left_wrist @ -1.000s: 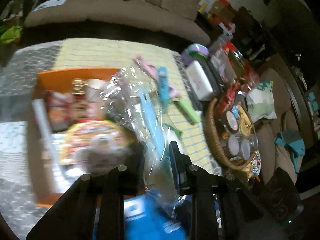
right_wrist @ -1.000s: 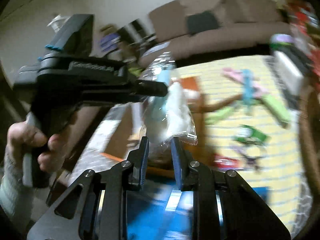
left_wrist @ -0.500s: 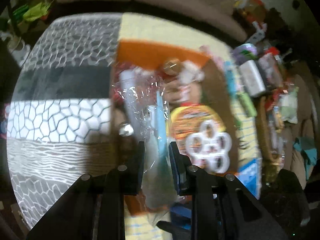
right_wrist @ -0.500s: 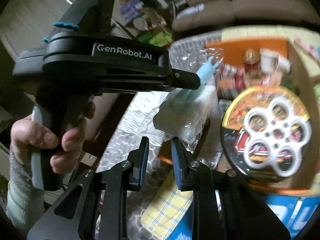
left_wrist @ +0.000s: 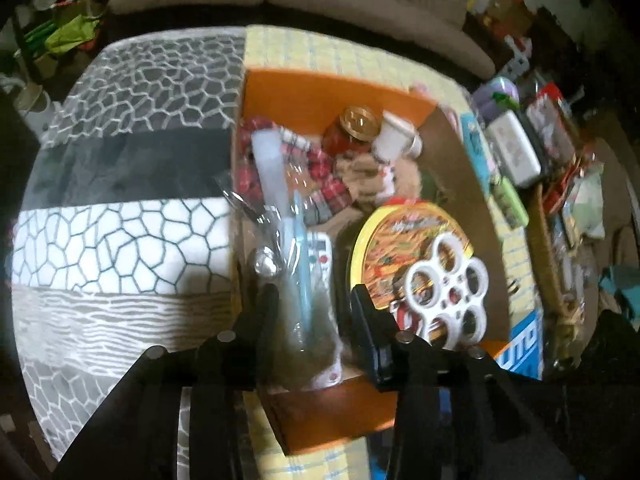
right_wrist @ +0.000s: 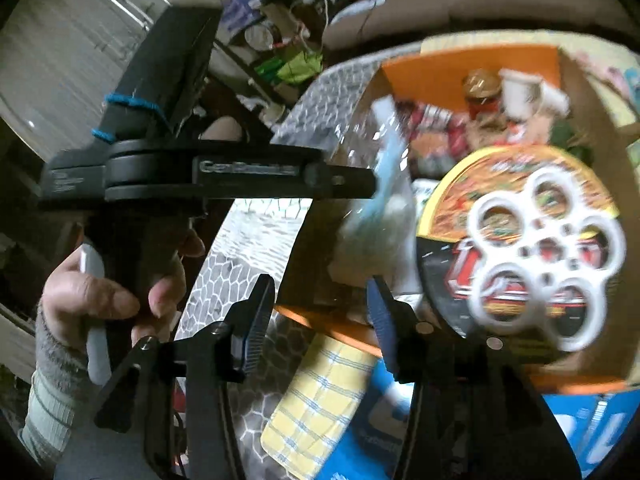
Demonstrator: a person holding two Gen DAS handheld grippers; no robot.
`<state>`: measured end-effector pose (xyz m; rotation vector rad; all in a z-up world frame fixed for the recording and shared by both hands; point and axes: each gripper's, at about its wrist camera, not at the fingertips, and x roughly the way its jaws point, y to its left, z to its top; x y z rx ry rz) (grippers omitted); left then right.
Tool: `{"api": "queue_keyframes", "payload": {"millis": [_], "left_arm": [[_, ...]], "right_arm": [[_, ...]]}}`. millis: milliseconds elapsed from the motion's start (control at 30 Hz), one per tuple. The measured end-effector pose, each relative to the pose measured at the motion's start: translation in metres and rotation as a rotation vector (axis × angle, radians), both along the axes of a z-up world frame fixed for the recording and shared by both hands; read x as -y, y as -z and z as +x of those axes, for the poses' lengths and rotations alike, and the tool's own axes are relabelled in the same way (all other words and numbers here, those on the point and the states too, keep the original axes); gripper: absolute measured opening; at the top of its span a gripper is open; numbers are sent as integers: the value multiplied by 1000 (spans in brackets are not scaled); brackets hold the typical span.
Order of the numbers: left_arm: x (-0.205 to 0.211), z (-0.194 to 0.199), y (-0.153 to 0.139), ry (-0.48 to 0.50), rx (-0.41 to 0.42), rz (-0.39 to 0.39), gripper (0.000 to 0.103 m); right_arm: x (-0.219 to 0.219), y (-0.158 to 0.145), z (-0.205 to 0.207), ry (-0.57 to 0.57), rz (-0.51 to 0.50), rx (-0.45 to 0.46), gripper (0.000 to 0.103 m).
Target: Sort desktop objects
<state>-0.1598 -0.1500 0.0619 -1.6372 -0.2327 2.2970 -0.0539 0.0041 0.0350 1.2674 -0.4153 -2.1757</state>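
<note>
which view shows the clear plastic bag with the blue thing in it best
The left wrist view: the clear plastic bag lies lengthwise between the left gripper's opening fingers, inside the orange box, its blue content sharp. In the right wrist view the bag is blurred and partly behind the left gripper.

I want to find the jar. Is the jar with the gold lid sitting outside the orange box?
No, the jar with the gold lid stands inside the orange box, at its far end beside a white cup.

Pretty dim indoor light, heavy fisheye warp with black corners, right view smeared with motion blur, glare on the plastic bag (left_wrist: 296, 216).
</note>
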Motion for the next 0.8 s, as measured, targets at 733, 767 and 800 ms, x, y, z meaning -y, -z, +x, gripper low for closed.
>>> {"api": "queue_keyframes", "payload": {"millis": [733,767,800], "left_arm": [[-183,48,-39,228,-49,105,72],[-193,47,-36,233,-38,112,72],[-201,44,-32,235,-25,122,72]], "right_arm": [[-290,-48,40,352,211,-31,58],[-295,-41,35,349,220,-25,58],[-300,-34,29,343,228,-24,58]]}}
